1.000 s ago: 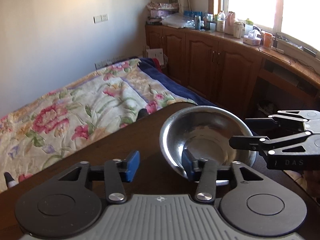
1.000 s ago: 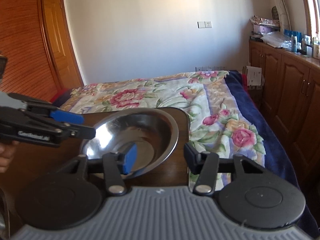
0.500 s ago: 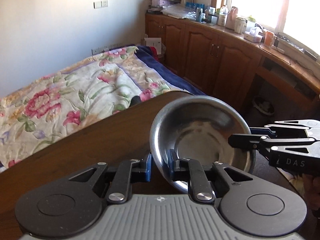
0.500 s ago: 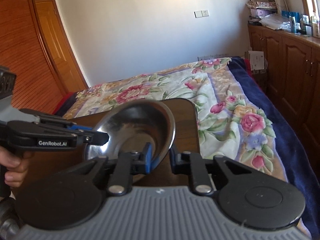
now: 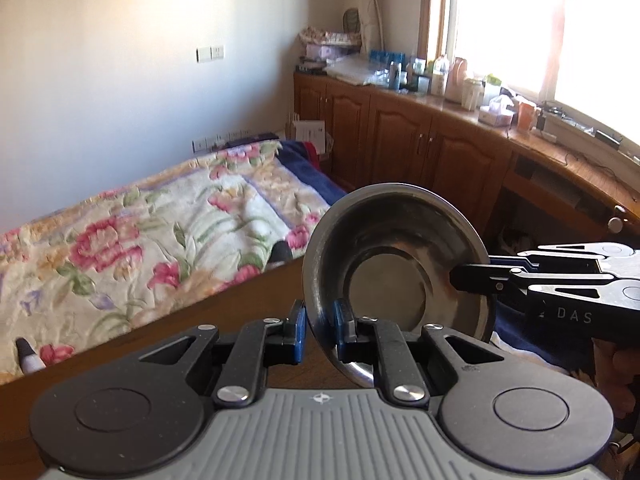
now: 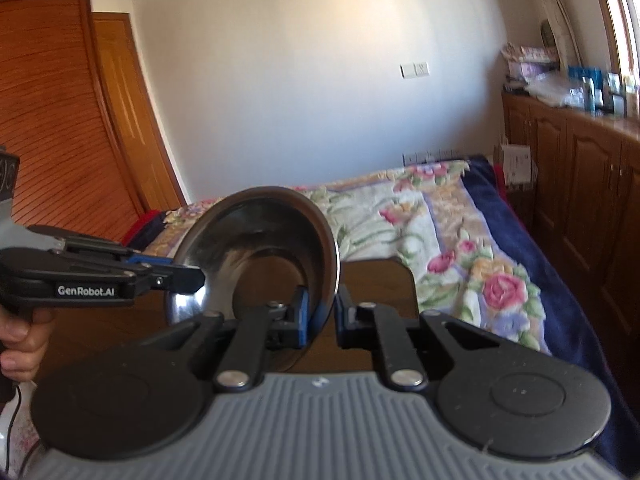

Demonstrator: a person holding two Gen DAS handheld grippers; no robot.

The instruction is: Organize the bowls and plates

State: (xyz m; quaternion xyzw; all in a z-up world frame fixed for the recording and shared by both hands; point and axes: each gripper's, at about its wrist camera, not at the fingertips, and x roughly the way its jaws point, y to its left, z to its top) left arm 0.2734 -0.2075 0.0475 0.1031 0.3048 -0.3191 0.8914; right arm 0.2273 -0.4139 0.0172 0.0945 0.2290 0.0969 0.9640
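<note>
Steel bowl (image 5: 396,276) is being pinched at its near rim by the left gripper (image 5: 320,332) in the left wrist view, one blue pad inside the wall and one outside, and is being held tilted above the dark wooden table (image 5: 224,320). Its lowest edge is being hidden behind the gripper's body. The right gripper (image 5: 472,276) is being seen from the side, clamped on the opposite rim; the hand behind it is being cut off by the frame.

From the right wrist view, the same bowl (image 6: 260,264) is being gripped at its right rim by the right gripper (image 6: 320,312), fingers pressed onto the wall. The left gripper (image 6: 188,276) is closed on the far rim, its pads mostly being hidden. A flowered bedspread (image 6: 440,232) is lying beyond the table.
</note>
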